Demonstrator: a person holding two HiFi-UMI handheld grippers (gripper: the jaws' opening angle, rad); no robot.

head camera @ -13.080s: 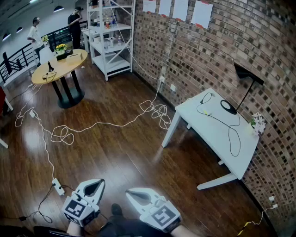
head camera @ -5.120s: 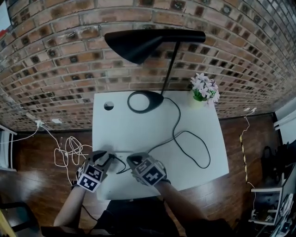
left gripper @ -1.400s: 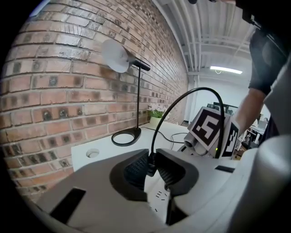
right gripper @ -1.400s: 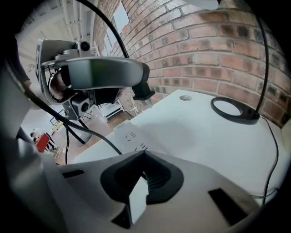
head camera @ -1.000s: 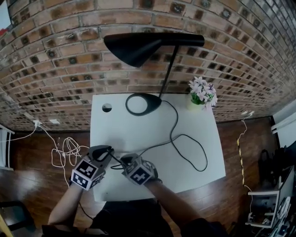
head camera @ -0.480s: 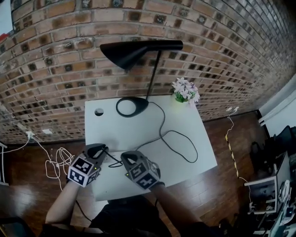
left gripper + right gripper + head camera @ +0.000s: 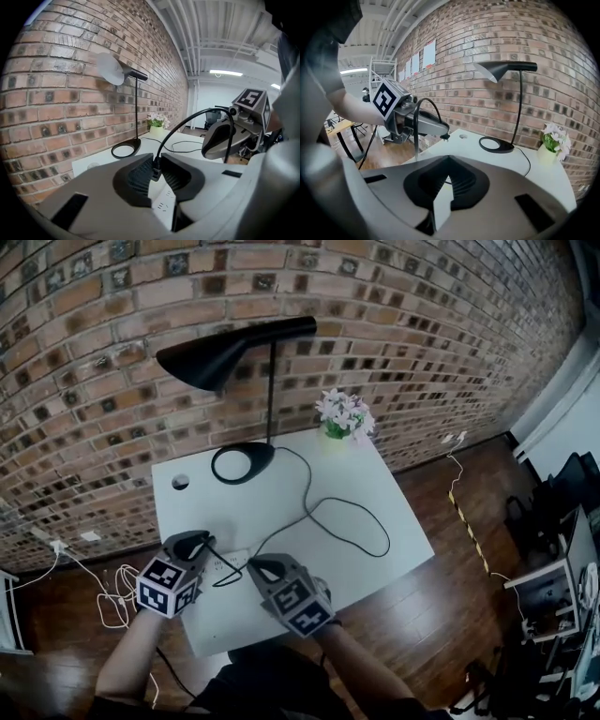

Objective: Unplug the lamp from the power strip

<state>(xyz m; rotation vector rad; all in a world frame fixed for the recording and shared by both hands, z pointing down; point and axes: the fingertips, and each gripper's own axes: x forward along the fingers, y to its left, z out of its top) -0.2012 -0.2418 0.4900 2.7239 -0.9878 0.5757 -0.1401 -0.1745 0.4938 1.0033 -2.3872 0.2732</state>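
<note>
2 grippers share the work. Your right gripper (image 7: 449,160) has its jaws closed on the white strip (image 7: 440,206), steadying it on the bench (image 7: 375,493) so it cannot lift. Your left gripper (image 7: 200,542) has its jaws part closed on the black plug (image 7: 154,171), held just above the strip's sockets and apparently free. Its cord (image 7: 349,512) runs to the lamp (image 7: 230,357).

Black lamp (image 7: 211,357) and plug (image 7: 154,172), white power strip (image 7: 163,202) and table (image 7: 187,512), red-brown brick wall (image 7: 422,324), pale pink flowers (image 7: 343,412)
</note>
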